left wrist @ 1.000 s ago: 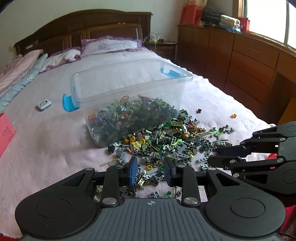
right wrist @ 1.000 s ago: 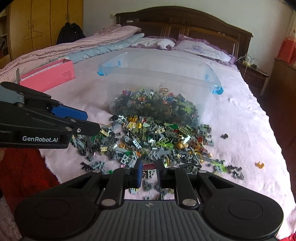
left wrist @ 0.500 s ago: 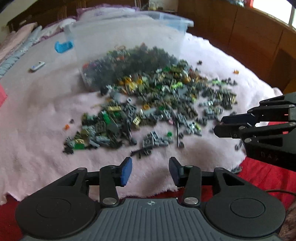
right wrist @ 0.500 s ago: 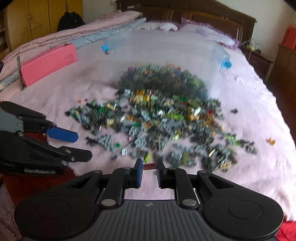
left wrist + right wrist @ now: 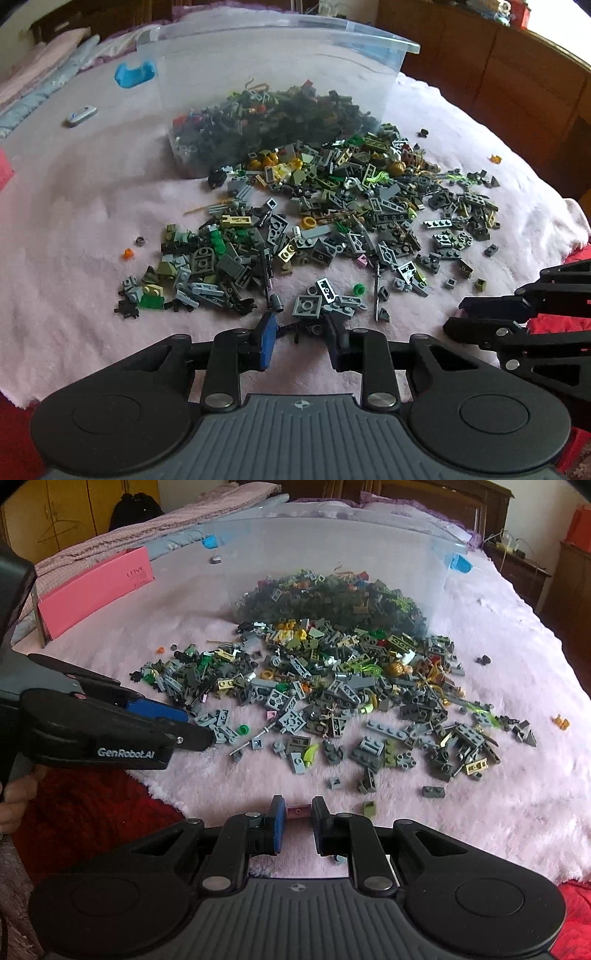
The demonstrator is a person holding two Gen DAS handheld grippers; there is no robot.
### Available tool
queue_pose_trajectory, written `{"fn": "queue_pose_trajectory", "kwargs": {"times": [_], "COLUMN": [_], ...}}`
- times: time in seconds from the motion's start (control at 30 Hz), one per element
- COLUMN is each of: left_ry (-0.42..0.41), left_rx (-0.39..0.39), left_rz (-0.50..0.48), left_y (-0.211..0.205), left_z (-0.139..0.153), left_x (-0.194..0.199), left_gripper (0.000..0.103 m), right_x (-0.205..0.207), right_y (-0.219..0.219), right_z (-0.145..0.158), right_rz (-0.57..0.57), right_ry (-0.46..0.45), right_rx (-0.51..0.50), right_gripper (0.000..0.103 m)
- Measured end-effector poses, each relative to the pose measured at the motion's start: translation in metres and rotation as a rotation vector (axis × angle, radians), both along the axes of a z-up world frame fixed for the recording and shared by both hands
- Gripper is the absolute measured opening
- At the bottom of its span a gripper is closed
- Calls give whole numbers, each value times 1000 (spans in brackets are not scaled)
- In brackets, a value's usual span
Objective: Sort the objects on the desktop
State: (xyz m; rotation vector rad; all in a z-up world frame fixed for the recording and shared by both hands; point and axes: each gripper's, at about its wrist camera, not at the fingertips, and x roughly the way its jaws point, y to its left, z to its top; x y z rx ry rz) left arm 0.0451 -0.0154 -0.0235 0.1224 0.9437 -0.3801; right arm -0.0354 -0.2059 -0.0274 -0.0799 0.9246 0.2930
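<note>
A wide scatter of small plastic building bricks (image 5: pixel 332 221), mostly grey, green and yellow, is spread over a fluffy pale pink blanket (image 5: pixel 92 221) on the bed, spilling from a clear plastic storage tub with blue handles (image 5: pixel 258 55) that is tipped on its side. The left gripper (image 5: pixel 301 332) is held at the near edge of the pile; its fingers are closing around a small black piece (image 5: pixel 295 328), and contact with the pads cannot be told. The right gripper (image 5: pixel 298 812) is held over bare blanket, its fingers clenched on a small dark red brick (image 5: pixel 298 811). A flat pink box (image 5: pixel 96 594) is seen lying to the left of the tub.
</note>
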Motion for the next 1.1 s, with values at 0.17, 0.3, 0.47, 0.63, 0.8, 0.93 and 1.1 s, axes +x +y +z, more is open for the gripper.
{"fn": "queue_pose_trajectory", "kwargs": {"times": [0.17, 0.3, 0.47, 0.63, 0.8, 0.93, 1.1], "left_ry": [-10, -23, -27, -37, -32, -36, -52], "left_rx": [-15, 4, 2, 3, 4, 0, -9], "left_rz": [-11, -31, -33, -32, -32, -30, -25], "left_y": [1, -1, -1, 0, 0, 1, 2], "left_z": [7, 12, 16, 21, 22, 24, 30], "left_x": [-7, -14, -17, -18, -18, -18, -18], "left_gripper": [30, 30, 30, 30, 30, 31, 31], "right_x": [1, 0, -1, -3, -2, -2, -2], "right_y": [-1, -3, -3, -4, -5, -4, -4], "right_z": [-1, 0, 3, 7, 12, 17, 23], "right_rz": [1, -2, -5, -11, -18, -21, -22], "right_ry": [2, -1, -10, -25, -40, -52, -69], "right_rx": [2, 6, 4, 4, 7, 7, 6], "right_gripper": [17, 17, 17, 17, 17, 17, 17]}}
